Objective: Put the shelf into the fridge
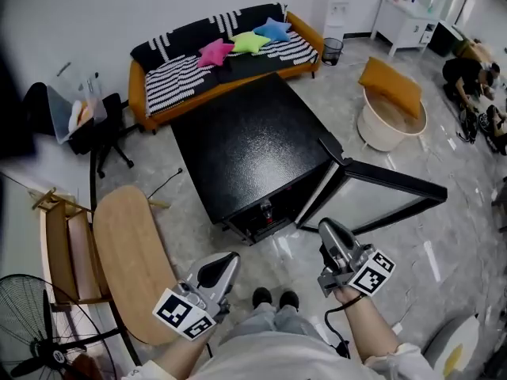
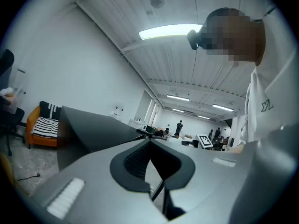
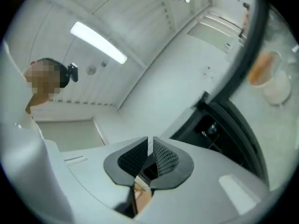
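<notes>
Head view: black fridge (image 1: 245, 145) stands at 12 o'clock from both grippers, its door (image 1: 380, 192) swung open toward 3 o'clock. Left gripper (image 1: 226, 263) and right gripper (image 1: 329, 230) are both held short of the fridge, apart from it; the right one is nearer the open front. The fridge's inside is dark, and the shelf cannot be told apart in it. Wooden surface (image 1: 131, 252) at 9 o'clock, striped sofa (image 1: 222, 54) beyond the fridge.

Left gripper view: jaws closed, tips together, nothing between them. The fridge's black side fills 10 o'clock. Only this view shows the far room with standing people (image 2: 179, 125). A dark mark on the white garment (image 2: 266, 106) is too blurred to read.

Right gripper view: jaws a narrow slit apart, empty. The dark fridge opening sits at 3 o'clock, the door edge running up to 1 o'clock.
</notes>
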The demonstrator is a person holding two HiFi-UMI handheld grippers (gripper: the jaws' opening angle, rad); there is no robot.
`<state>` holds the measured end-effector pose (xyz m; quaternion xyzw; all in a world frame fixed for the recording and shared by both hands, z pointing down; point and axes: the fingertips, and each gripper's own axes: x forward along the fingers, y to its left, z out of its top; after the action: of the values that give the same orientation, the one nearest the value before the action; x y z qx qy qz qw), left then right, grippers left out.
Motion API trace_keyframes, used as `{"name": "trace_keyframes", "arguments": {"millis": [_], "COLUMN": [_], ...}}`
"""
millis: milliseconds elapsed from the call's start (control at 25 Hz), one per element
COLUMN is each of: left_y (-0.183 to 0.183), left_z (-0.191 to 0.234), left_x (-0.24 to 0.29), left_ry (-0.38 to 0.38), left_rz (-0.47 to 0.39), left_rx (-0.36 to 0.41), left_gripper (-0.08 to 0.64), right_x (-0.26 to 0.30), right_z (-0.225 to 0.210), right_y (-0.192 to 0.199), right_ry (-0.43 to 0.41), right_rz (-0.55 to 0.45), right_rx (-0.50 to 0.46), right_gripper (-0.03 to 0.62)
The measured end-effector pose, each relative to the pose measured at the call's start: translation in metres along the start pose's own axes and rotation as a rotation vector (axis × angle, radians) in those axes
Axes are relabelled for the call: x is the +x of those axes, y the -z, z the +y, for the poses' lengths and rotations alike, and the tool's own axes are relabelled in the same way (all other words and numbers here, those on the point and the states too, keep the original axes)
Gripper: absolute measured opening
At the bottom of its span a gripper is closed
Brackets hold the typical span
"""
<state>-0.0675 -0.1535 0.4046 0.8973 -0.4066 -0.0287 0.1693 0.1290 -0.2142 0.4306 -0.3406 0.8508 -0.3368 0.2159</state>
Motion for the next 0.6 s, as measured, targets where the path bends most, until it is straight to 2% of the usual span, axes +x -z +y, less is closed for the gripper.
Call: {"name": "trace_keyframes", "arguments": {"millis": [120,240,600], "left_y": [-0.011,-0.02,-0.026], "left_z": [-0.024,-0.044,-0.067], "left_x": [0.017,0.022,0.022], "left_ry": [0.057,0.089,0.075], "left_rz": [-0.012,-0.006,0.005], "left_rx": [0.006,0.022,0.064], "left_gripper": [-0.004,-0.004,-0.004], "right_x": [-0.009,-0.018,-0.035], "right_z": [0.046,0.081,0.109], "right_y": [-0.034,-0.042,-0.007], "right_ry": [-0.017,-0.017,-0.001], "right_rz": [0.016,0.054,0.166], "right_rx": [-0.213,-0.35,-0.44], "right_gripper": [0.016,0.006,0.006]}}
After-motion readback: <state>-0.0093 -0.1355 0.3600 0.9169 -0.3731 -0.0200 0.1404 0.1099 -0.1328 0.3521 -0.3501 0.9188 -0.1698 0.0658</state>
